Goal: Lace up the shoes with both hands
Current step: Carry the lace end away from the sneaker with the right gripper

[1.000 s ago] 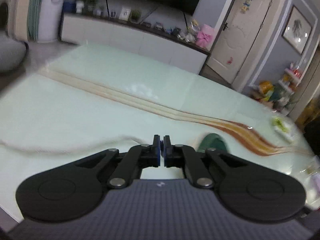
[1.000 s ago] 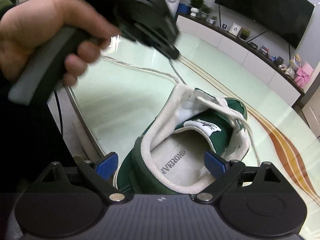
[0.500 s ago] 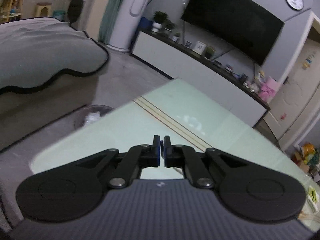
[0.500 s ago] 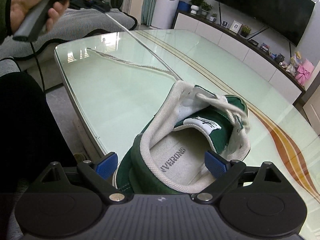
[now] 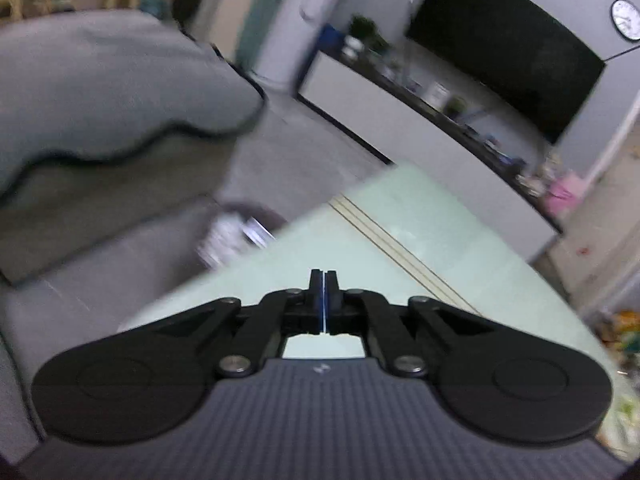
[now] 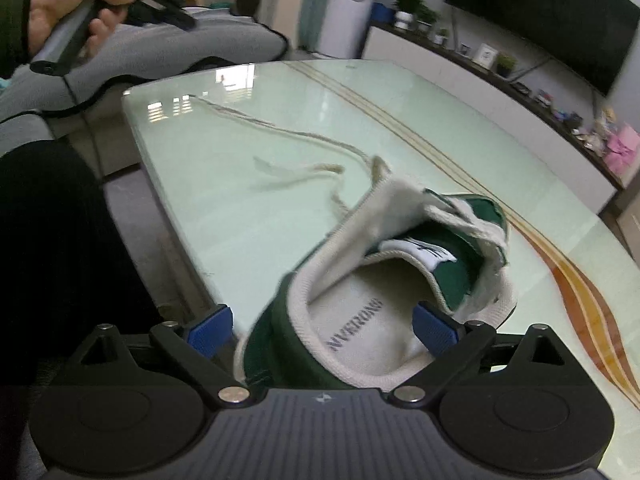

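Reading left to right in my right wrist view: the person's left hand (image 6: 68, 12) holds the left gripper (image 6: 160, 8) high above the sofa, well clear of the table (image 6: 224, 216). My left wrist view shows that gripper's (image 5: 323, 300) fingers pressed together with only a thin bright line between the pads; I cannot tell whether any lace is pinched there, and none shows leading up to it in the other view. Below and rightward, the white lace (image 6: 280, 132) lies slack across the glass, one length running from near the table's far-left corner toward the shoe, a second blurred loop just beside it. The green shoe (image 6: 380, 280) stands on the table directly ahead of my right gripper (image 6: 324, 326), whose fingers are spread wide, one either side of the heel, with no visible contact. As to progress: lace crosses at least the rows nearest the toe, but the white eyelet flaps by the collar stand splayed and the tongue lies exposed, so I judge the upper rows unthreaded or loose and no bow present. Blur prevents counting rows. Orientation: the shoe's long axis runs from heel, nearest my right camera, to toe, pointing away and to the right, toward the orange stripe (image 6: 580, 292) in the glass.
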Tool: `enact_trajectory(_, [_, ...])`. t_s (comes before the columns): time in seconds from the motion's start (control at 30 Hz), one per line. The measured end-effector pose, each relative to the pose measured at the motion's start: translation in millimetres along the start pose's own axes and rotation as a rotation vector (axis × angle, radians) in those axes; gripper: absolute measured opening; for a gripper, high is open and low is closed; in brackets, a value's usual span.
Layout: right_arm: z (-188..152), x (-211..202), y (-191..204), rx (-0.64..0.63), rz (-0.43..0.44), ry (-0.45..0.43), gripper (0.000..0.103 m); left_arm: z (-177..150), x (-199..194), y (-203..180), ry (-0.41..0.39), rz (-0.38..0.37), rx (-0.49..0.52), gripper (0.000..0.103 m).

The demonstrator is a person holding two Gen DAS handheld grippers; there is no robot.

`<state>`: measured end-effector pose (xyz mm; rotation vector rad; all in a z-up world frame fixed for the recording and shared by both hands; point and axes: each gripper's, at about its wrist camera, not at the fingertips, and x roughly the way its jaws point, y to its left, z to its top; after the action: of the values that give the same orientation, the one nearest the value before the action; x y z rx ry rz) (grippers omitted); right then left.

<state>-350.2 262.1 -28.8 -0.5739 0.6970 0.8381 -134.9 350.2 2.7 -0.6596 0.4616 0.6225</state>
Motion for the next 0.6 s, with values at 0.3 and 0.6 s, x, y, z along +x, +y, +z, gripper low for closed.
enact_trajectory(0.3, [25.6, -41.9, -56.3, 0.209, 0.039, -0.219, 0.098, -18.0, 3.9, -118.3, -0.025, -0.240, 0.184, 0.103])
enact_trajectory(0.6, [74.6, -31.3, -80.1, 0.063, -0.138, -0.233, 0.057, -38.8, 61.4, -149.5, 0.024, -0.325, 0.334, 0.103])
